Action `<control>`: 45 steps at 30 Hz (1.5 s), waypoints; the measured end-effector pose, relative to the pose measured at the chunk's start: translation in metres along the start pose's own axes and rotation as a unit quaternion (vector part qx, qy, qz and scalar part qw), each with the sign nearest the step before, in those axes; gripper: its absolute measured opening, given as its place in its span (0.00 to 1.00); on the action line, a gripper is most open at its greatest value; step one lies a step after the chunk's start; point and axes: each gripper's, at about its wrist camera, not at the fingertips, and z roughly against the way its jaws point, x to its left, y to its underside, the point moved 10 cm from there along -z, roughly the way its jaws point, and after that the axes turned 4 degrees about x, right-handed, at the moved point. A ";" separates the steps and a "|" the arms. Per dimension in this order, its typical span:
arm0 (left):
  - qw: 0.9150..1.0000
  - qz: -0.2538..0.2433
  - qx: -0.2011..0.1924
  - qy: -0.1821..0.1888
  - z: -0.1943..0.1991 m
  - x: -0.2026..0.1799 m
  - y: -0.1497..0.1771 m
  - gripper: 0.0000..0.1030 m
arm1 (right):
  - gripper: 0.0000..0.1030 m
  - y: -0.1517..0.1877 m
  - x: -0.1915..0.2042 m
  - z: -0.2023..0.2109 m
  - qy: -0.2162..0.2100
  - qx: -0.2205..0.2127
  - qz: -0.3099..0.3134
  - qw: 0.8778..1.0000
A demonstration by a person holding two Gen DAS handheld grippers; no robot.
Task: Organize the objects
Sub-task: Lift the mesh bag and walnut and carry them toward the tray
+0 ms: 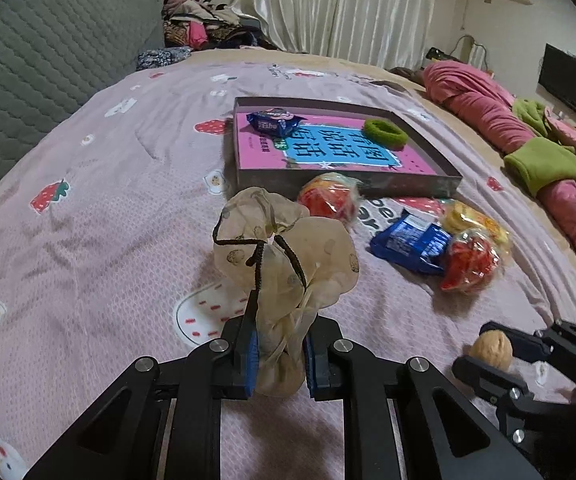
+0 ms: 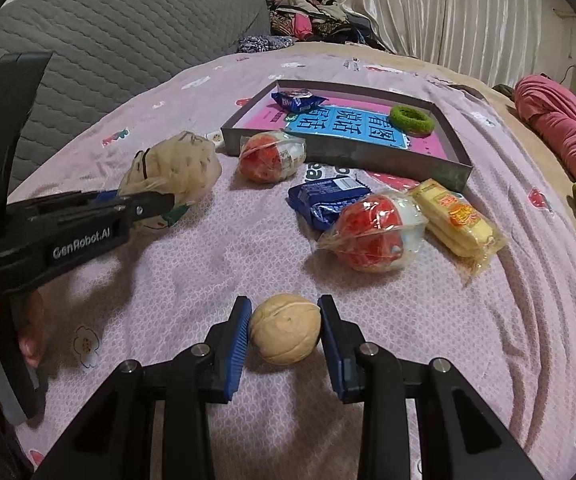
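Note:
My left gripper (image 1: 277, 354) is shut on a beige sheer scrunchie (image 1: 283, 248) with a black cord and holds it above the bed; it also shows in the right wrist view (image 2: 175, 168). My right gripper (image 2: 285, 330) is shut on a walnut (image 2: 285, 328), seen too in the left wrist view (image 1: 492, 350). A shallow grey box (image 1: 368, 186) with a pink and blue bottom lies ahead. In it are a blue snack packet (image 1: 273, 122) and a green hair tie (image 1: 384, 132).
On the pink sheet (image 2: 207, 264) lie two red and white wrapped snacks (image 2: 372, 232) (image 2: 269, 156), a blue biscuit packet (image 2: 324, 200) and a yellow cracker packet (image 2: 456, 220). A grey headboard (image 1: 39, 80) is at the left, pink and green bedding (image 1: 528, 152) at the right.

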 end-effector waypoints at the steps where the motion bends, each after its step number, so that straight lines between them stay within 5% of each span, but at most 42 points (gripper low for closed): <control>1: 1.000 -0.001 -0.001 0.000 0.002 -0.001 0.001 0.17 | 0.34 -0.001 -0.001 0.002 0.000 -0.003 -0.002 1.000; 45: 0.997 -0.040 -0.062 0.000 0.117 -0.072 0.005 0.17 | 0.34 -0.016 -0.024 0.113 -0.009 -0.100 -0.013 0.995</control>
